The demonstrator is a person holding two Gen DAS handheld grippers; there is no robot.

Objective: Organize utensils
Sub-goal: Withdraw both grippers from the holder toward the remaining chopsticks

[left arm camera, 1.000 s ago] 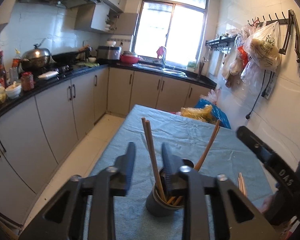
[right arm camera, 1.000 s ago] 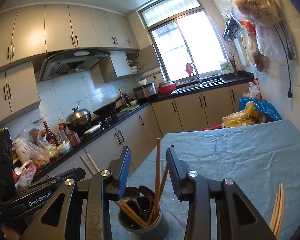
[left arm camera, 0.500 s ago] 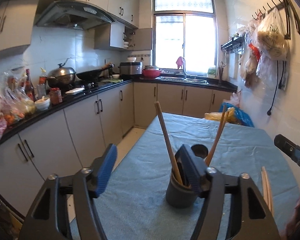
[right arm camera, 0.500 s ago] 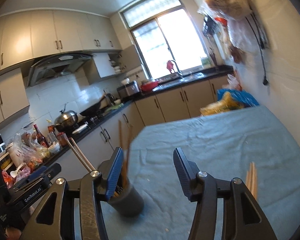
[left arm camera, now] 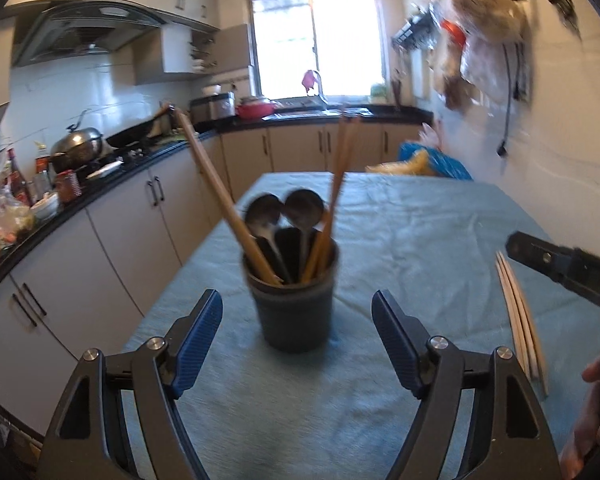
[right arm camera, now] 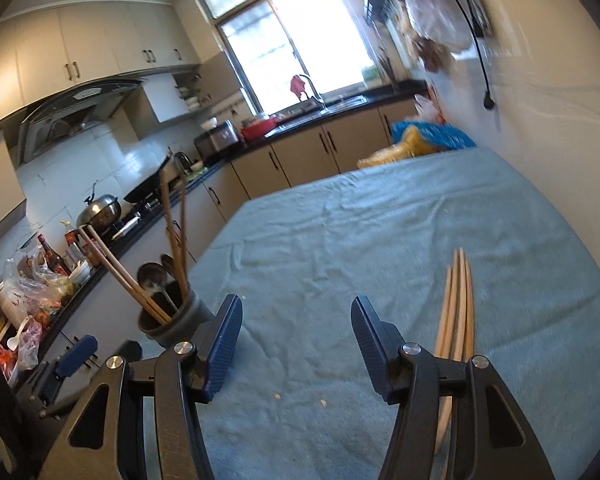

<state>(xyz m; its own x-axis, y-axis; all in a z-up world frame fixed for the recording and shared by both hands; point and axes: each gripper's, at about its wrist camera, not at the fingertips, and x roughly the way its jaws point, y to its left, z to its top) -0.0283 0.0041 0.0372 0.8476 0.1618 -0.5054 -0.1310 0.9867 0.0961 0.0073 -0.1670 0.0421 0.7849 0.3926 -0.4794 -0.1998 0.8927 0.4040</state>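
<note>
A dark holder (left arm camera: pixel 294 308) stands upright on the blue-green cloth (left arm camera: pixel 400 240) that covers the counter, near its left edge. Two pairs of wooden chopsticks stand in it, tips down: one pair (left arm camera: pixel 216 192) leans up and to the left, the other pair (left arm camera: pixel 338 184) rises nearly straight, tilted slightly right. Two dark spoons (left arm camera: pixel 284 210) stand between them, bowls up.

A loose bundle of chopsticks (right arm camera: pixel 456 308) lies flat on the cloth to the right of the holder, well apart from it, its long axis running away from the cameras toward the far end of the counter.

The left claw (left arm camera: pixel 296 340) points at the holder; its jaws are opening and spread wide on either side of the holder's base, not touching it. The right claw (right arm camera: pixel 296 344) is also opening, with only bare cloth between its jaws; the loose bundle lies just to the right of its right finger, which hides the near ends.

At the far end of the counter lie blue and yellow bags (right arm camera: pixel 420 140). A hand (left arm camera: pixel 592 412) shows at the right edge of the left view.
</note>
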